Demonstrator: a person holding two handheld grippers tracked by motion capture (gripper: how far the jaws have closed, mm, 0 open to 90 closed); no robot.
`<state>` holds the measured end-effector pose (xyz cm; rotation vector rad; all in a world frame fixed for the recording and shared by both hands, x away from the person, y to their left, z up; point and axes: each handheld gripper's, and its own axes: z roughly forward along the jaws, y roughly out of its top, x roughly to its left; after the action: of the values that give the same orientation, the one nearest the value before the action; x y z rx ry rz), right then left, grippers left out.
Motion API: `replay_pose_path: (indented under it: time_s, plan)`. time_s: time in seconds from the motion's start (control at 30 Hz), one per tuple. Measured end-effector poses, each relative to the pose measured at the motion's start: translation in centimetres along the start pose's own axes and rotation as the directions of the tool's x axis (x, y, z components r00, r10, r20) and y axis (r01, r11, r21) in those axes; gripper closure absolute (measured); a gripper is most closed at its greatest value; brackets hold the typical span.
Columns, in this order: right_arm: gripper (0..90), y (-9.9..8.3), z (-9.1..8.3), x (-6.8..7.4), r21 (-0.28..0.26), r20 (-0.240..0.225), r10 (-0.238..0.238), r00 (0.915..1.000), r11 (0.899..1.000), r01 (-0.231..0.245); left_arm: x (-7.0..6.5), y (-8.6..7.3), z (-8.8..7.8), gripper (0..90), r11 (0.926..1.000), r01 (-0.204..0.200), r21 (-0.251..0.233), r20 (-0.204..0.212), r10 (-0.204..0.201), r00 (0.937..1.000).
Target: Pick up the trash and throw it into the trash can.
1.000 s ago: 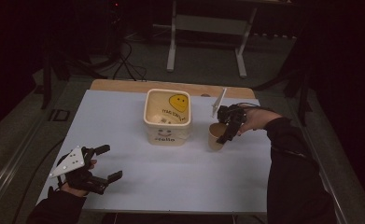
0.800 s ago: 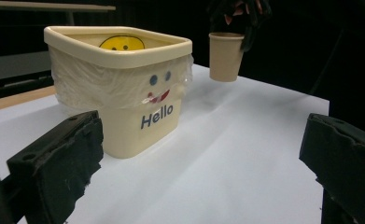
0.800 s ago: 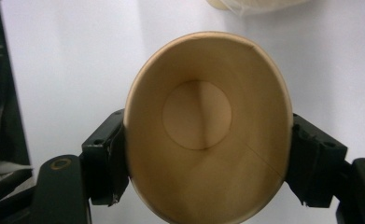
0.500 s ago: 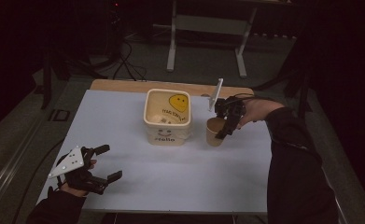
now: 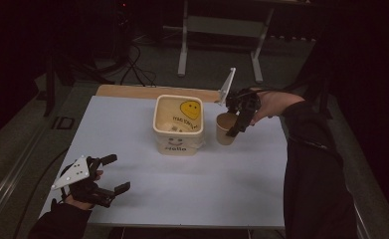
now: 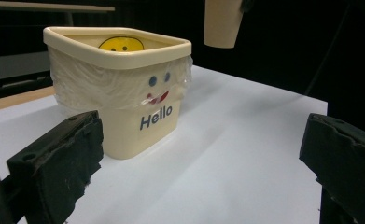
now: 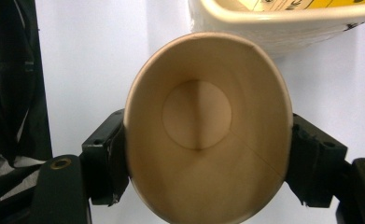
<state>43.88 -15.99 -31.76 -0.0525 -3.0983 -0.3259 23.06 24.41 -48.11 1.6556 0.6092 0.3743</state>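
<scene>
A: Paper cup [image 5: 226,129] status?

B: Clamped in the right gripper [image 5: 240,121]. Jaws pressed on opposite sides of the wall near the rim, squeezing the mouth into an oval. Looks empty: bare bottom in the right gripper view [image 7: 203,140].

A: Where relative to the tub?

B: Just beside the cream "Hello" tub [image 5: 178,124], on its right as the high view frames it, not touching. In the left gripper view the cup [image 6: 223,22] hangs above the tub's rim line, clear of the worktop [image 5: 182,184]. Long axis roughly upright, mouth up, gripper coming at it from above and the side.

A: So what does the next move turn on?

B: My read: cup goes over or into the tub. The tub's open top lies to the cup's left and lower. The right hand is the nearer one by far.

A: Left side?

B: Left gripper [image 5: 107,174] rests low at the near left corner of the worktop, well apart from the tub. Jaws spread wide, nothing between them; pointed at the tub's face [image 6: 119,93].

A: Risks?

B: Thin paper wall, already deformed. Could slip if tilted.
</scene>
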Motion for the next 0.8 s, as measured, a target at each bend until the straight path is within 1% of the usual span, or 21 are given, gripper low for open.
replay_pose_path:
  time_s: [0.07,0.1,0.13,0.17,0.27,0.4,0.47,0.67,0.8]
  plan:
    - [25.9,0.3,-0.3,-0.2,-0.003,0.003,0.001,1.0000,1.000,-0.001,0.0,0.0,0.0,0.5,1.0000,-0.003,0.001,0.000,0.003,1.0000]
    - [25.9,0.4,-0.5,-0.4,-0.015,0.012,-0.004,0.9999,1.000,0.004,0.0,0.0,-0.1,0.4,1.0000,-0.003,0.001,0.001,0.003,1.0000]
    - [25.9,0.5,-0.7,-0.6,-0.030,0.009,0.001,1.0000,1.000,0.000,0.0,0.0,-0.1,0.4,1.0000,-0.003,0.001,0.000,0.003,1.0000]
    - [25.9,0.5,-0.8,-0.7,-0.034,0.011,0.004,0.9999,0.999,-0.004,0.0,0.0,-0.1,0.4,1.0000,-0.001,0.000,0.000,0.001,1.0000]
    - [25.9,0.9,-0.9,-0.9,-0.019,0.015,0.007,0.9999,1.000,-0.007,0.0,0.0,-0.1,0.4,1.0000,-0.002,0.000,0.002,0.002,1.0000]
    - [25.9,1.6,-1.2,-0.9,-0.018,0.012,-0.005,0.9999,1.000,0.006,0.0,0.0,-0.1,0.4,1.0000,-0.001,0.001,0.003,0.001,1.0000]
    - [25.9,1.9,-1.4,-1.0,-0.027,0.015,-0.018,0.9997,0.999,0.019,0.0,0.0,-0.1,0.4,1.0000,-0.002,0.000,0.001,0.002,1.0000]
    - [26.0,2.9,-2.0,-1.0,-0.052,0.021,-0.023,0.9995,0.998,0.024,0.0,0.0,-0.1,0.5,1.0000,-0.001,-0.003,0.006,0.001,1.0000]
    - [26.8,3.5,-2.4,-1.0,-0.057,0.021,-0.027,0.9994,0.998,0.028,0.0,0.0,0.0,0.4,1.0000,-0.001,-0.002,0.007,0.001,1.0000]
